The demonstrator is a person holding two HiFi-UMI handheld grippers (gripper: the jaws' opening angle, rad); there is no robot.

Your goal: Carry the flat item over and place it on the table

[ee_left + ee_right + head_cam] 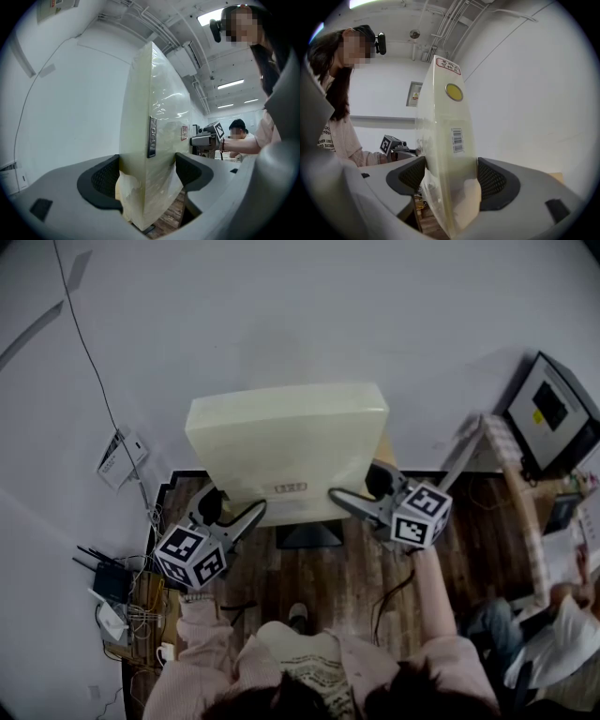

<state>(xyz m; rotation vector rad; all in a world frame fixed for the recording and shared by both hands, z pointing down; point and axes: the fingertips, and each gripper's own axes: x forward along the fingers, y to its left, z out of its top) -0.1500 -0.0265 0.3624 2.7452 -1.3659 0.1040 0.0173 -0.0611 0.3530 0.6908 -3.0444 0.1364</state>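
Note:
The flat item (286, 448) is a thick pale-yellow slab wrapped in clear plastic, held up in the air in front of a white wall. My left gripper (251, 512) is shut on its lower left edge, and my right gripper (339, 496) is shut on its lower right edge. In the left gripper view the slab (152, 140) stands edge-on between both pads, a dark label strip on its edge. The right gripper view shows the same slab (447, 154) clamped between the pads, with a barcode, a yellow round sticker and a red-print label.
Wooden floor (337, 577) lies below me. A router and cables (117, 592) sit at the left by the wall. At the right stand a checked table edge (511, 465), a dark monitor (553, 413) and a seated person (553, 634). A dark box (309, 535) sits on the floor beneath the slab.

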